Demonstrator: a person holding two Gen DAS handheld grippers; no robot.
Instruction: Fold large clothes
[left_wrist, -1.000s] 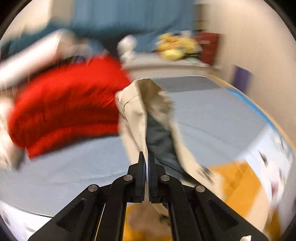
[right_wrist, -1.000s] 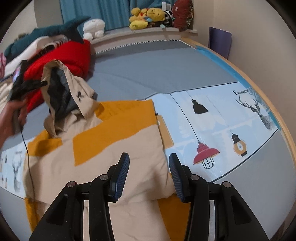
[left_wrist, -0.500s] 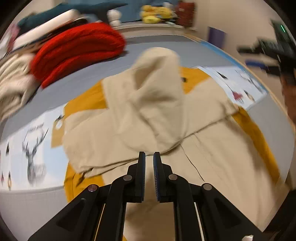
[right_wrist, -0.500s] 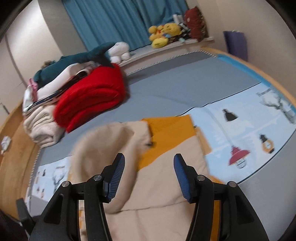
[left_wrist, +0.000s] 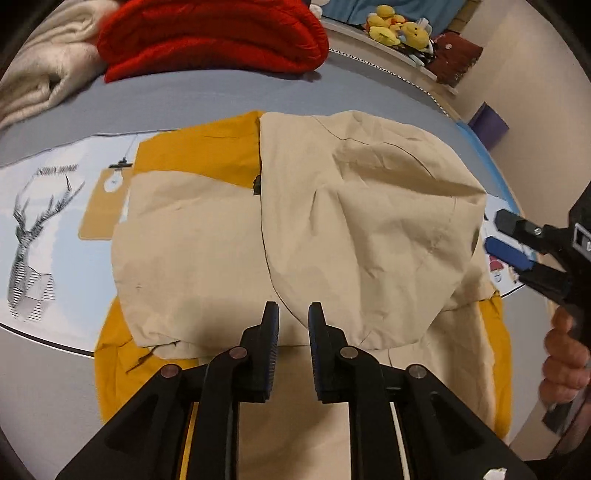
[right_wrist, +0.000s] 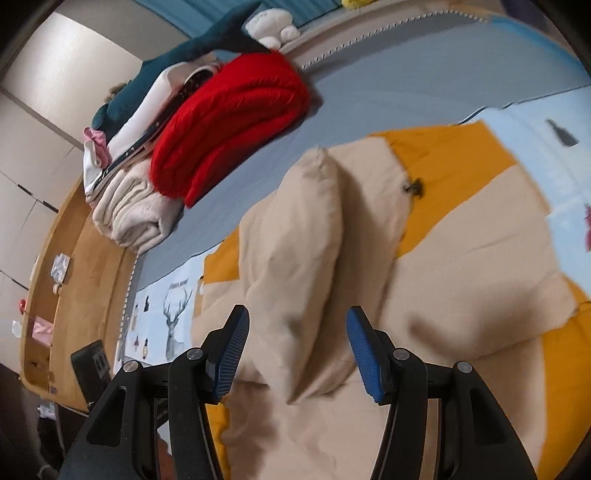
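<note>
A beige and mustard-yellow jacket (left_wrist: 207, 236) lies spread on the bed, its beige hood (left_wrist: 369, 221) folded down over the body. My left gripper (left_wrist: 293, 317) hovers just over the hood's near edge. Its jaws are opening, a narrow gap apart, with nothing between them. In the left wrist view my right gripper (left_wrist: 498, 236) comes in from the right edge beside the hood, held by a hand (left_wrist: 561, 362). In its own view the right gripper (right_wrist: 295, 332) stands open above the puffed hood fold (right_wrist: 306, 229), its pads not touching the cloth.
A folded red sweater (left_wrist: 207, 37) and a cream blanket (left_wrist: 33, 85) are stacked at the bed's far left. Plush toys (left_wrist: 399, 29) sit on the ledge behind. The printed sheet (left_wrist: 33, 229) with a deer lies under the jacket. A wooden bed frame (right_wrist: 85, 266) runs along the left.
My left gripper let go of the raised hood, which now lies flat over the jacket; it came down and its jaws parted. My right gripper widened and dipped closer to the hood.
</note>
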